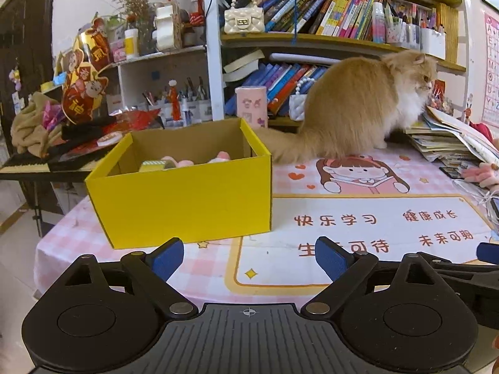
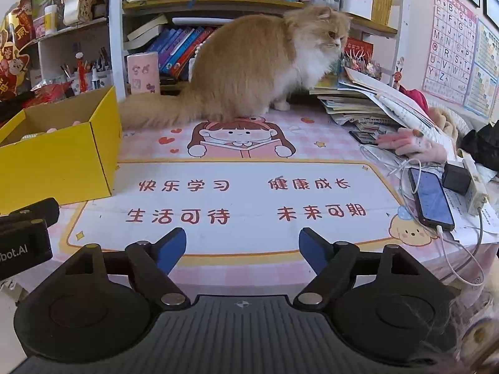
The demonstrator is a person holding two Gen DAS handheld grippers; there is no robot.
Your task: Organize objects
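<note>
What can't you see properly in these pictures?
- Things inside the yellow box: in the left wrist view its front wall hides all but pink and green tops; in the right wrist view the picture edge cuts the box off.
- Cat: its front paws are hidden behind the book pile in the left wrist view.
- Book titles on the shelf: too small and blurred in both views.
- Phone screen: too dark to read.

Bright, even light; sharp; fisheye-bent edges w/ dark corners.

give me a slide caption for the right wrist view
Open right gripper hovers over a pink mat; fluffy cat behind, yellow box left.
</note>
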